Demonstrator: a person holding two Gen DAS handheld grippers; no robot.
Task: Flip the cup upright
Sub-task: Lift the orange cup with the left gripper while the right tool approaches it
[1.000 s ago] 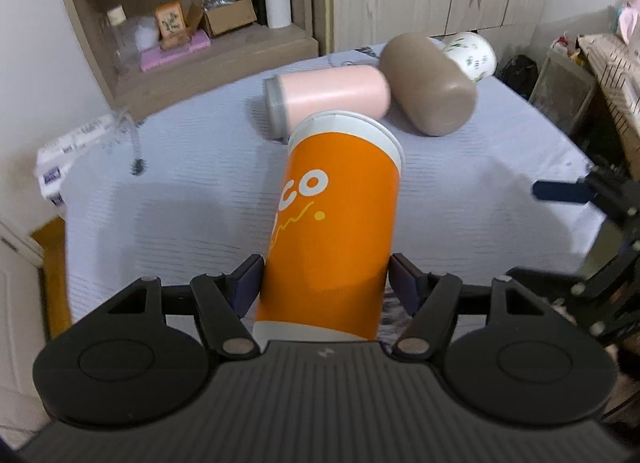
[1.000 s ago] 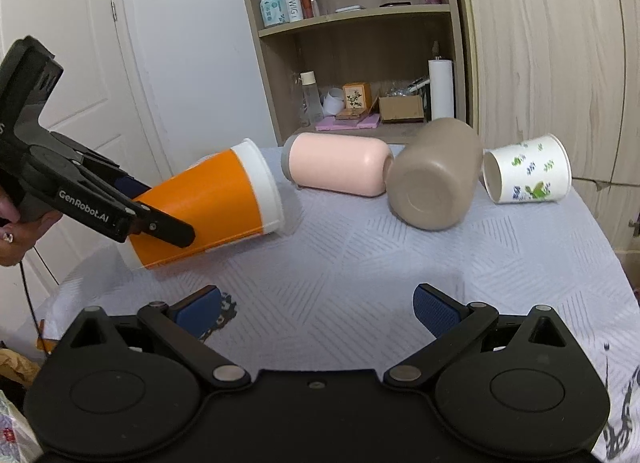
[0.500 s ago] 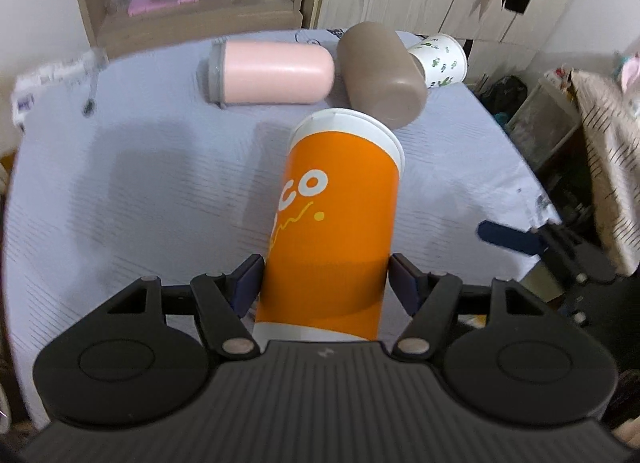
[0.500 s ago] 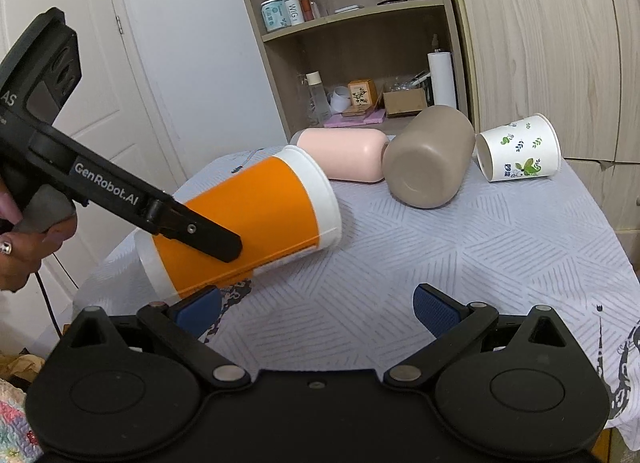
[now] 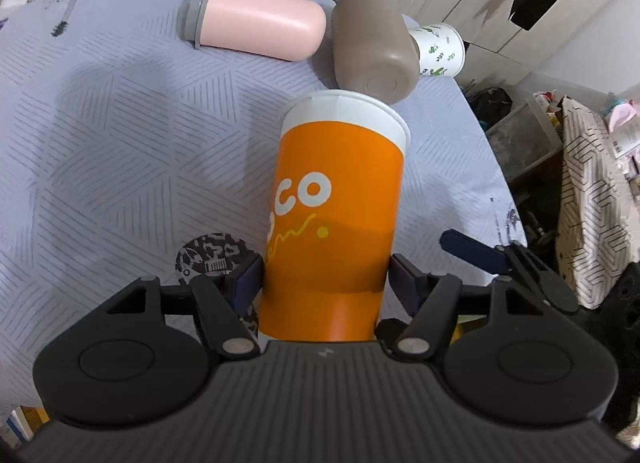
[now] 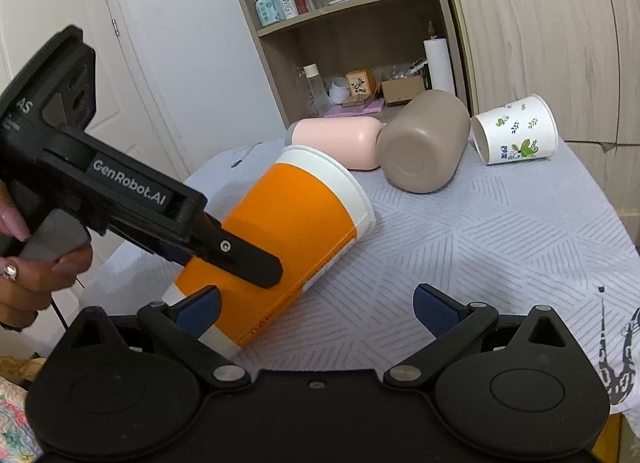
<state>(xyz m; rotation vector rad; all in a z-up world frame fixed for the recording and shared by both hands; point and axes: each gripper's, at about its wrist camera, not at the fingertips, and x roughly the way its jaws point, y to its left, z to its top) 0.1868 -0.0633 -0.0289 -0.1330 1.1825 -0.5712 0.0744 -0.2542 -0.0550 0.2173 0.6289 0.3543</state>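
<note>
My left gripper (image 5: 325, 281) is shut on a tall orange paper cup (image 5: 340, 203) with a white rim, gripping its lower half. In the right wrist view the cup (image 6: 288, 231) is held tilted above the table, rim up and to the right, white base low near my right gripper's left finger. My right gripper (image 6: 316, 309) is open and empty, just right of the cup's base. The left gripper's body (image 6: 120, 191) shows there, held by a hand.
Three more cups lie on their sides at the table's far side: a pink tumbler (image 5: 260, 25), a brown cup (image 5: 372, 51) and a white floral paper cup (image 6: 516, 131). The grey patterned tablecloth (image 6: 500, 239) covers the table. A shelf unit (image 6: 360, 43) stands behind.
My left gripper has lifted the orange cup and swung it toward the near right, tilting the rim upward. The right gripper stayed open and almost still.
</note>
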